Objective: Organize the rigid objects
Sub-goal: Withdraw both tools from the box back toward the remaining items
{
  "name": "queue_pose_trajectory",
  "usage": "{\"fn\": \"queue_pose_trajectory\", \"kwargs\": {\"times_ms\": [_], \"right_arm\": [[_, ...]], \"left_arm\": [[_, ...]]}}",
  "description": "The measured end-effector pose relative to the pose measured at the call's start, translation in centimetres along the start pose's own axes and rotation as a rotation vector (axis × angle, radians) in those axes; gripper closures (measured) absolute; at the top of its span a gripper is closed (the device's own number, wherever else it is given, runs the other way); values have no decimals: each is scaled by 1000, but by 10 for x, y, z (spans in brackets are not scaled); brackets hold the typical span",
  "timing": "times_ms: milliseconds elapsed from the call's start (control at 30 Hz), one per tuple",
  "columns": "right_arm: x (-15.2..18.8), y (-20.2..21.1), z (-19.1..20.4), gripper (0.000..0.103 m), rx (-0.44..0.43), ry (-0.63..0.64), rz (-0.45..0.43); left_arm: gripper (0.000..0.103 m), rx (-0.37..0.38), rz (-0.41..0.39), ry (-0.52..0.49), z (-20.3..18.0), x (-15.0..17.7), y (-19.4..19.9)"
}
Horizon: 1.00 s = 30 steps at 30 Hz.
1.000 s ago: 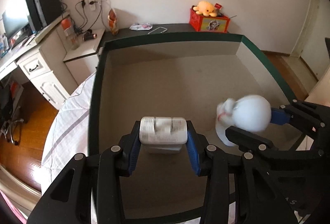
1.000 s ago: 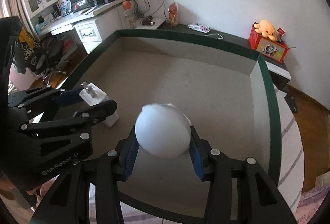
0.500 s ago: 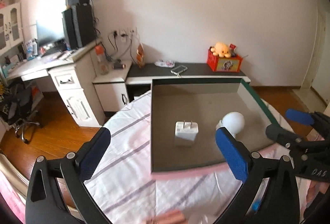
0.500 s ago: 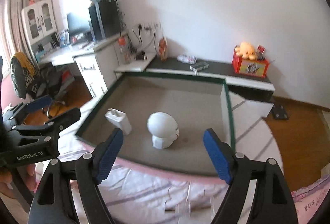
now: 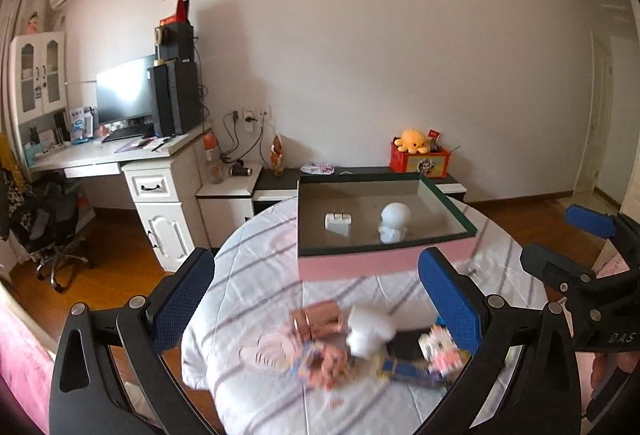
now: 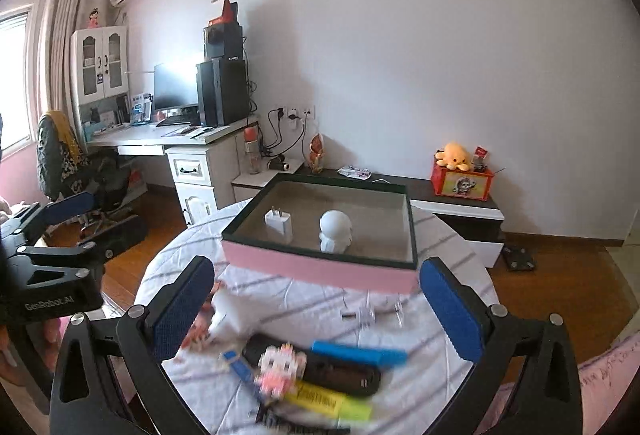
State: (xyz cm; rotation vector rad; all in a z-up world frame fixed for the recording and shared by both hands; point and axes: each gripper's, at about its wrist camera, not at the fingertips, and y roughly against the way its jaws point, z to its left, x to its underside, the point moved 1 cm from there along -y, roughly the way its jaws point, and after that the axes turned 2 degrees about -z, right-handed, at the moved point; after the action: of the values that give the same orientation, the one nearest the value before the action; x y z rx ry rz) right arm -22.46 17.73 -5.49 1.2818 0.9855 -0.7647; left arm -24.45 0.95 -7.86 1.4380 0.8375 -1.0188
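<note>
Centrally: round striped-cloth table, wood floor.

Inside the pink-sided tray, a white plug adapter stands prongs up at left; just right of it, a white round-headed figurine stands upright.

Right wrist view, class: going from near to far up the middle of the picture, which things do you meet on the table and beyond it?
Yellow bar → black remote → pink box wall → white round-headed figure → dark low cabinet.
</note>
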Motion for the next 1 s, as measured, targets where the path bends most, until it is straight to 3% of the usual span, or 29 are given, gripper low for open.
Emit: {"fn": "queue_pose_trajectory", "kwargs": {"times_ms": [167,367,733,1000], "right_arm": [[22,30,1,0,27,-36,-17],[36,46,12,0,51,-2,-17],[57,37,13,0,62,-2,35],[72,-1,18,0,42,-11,123]], "left_arm": [[0,54,5,15,2,15,35],[0,36,-22,-33,-5,22,59],[0,12,58,-66,-8,42,41],[0,15,139,-76,-5,58,10]]}}
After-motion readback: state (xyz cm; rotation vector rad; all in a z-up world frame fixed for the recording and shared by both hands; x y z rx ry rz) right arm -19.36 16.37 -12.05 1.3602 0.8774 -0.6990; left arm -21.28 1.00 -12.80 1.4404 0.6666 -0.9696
